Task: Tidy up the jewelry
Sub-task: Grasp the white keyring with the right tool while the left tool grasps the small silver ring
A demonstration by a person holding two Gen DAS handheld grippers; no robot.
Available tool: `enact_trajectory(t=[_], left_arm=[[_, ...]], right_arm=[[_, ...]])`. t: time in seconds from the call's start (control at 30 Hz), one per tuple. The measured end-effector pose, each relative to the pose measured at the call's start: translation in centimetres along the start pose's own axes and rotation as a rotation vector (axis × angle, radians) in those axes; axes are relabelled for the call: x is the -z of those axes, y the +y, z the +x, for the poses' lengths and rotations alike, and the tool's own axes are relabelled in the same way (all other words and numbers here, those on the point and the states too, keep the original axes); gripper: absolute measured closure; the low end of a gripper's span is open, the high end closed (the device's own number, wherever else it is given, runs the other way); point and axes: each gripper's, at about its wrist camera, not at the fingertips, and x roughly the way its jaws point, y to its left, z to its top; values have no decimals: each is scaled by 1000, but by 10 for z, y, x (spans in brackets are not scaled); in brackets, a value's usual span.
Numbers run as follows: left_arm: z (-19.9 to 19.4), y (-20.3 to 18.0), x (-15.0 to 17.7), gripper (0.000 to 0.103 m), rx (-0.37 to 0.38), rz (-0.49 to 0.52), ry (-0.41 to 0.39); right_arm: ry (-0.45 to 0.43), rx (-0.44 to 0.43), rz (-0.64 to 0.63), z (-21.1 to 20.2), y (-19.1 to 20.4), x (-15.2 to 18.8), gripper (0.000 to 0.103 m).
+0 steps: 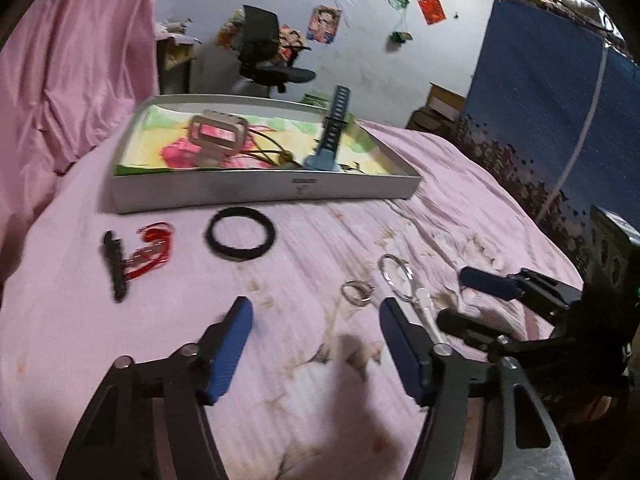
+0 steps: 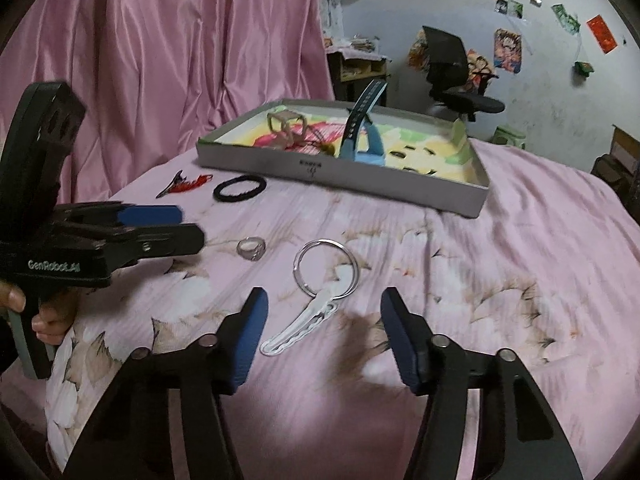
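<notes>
A shallow grey box (image 1: 260, 192) (image 2: 360, 178) sits at the far side of the pink bedspread, holding a beige strap (image 1: 218, 134), a blue watch band (image 1: 330, 148) and a cord necklace (image 1: 272, 156). On the spread lie a black hair tie (image 1: 273, 236) (image 2: 216, 192), a red tassel clip (image 1: 116, 268) (image 2: 188, 182), a silver ring (image 1: 348, 292) (image 2: 256, 254), and a silver hoop (image 1: 384, 272) (image 2: 298, 264) joined to a white clip (image 1: 426, 312) (image 2: 304, 324). My left gripper (image 1: 314, 302) (image 2: 188, 224) is open and empty near the ring. My right gripper (image 2: 325, 292) (image 1: 456, 300) is open, straddling the white clip.
A pink curtain (image 2: 180, 60) hangs at the left. A black office chair (image 1: 264, 56) stands behind the bed by the wall, and a blue printed cloth (image 1: 540, 100) hangs at the right. A hand (image 2: 44, 320) holds the left gripper's handle.
</notes>
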Motion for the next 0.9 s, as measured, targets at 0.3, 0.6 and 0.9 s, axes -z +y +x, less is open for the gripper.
enact_trajectory(t=[0.3,0.6,0.9], left_arm=[[24,-15,-8,60,54,38,81],[40,-18,-9,74,23,43,131],[44,-16,-9,83,21,34,139]], right_arm=[[59,-47,18,14,-1,3,65],[107,-57,42,26,-4,4,67],[123,-65,36,30,0,4,83]])
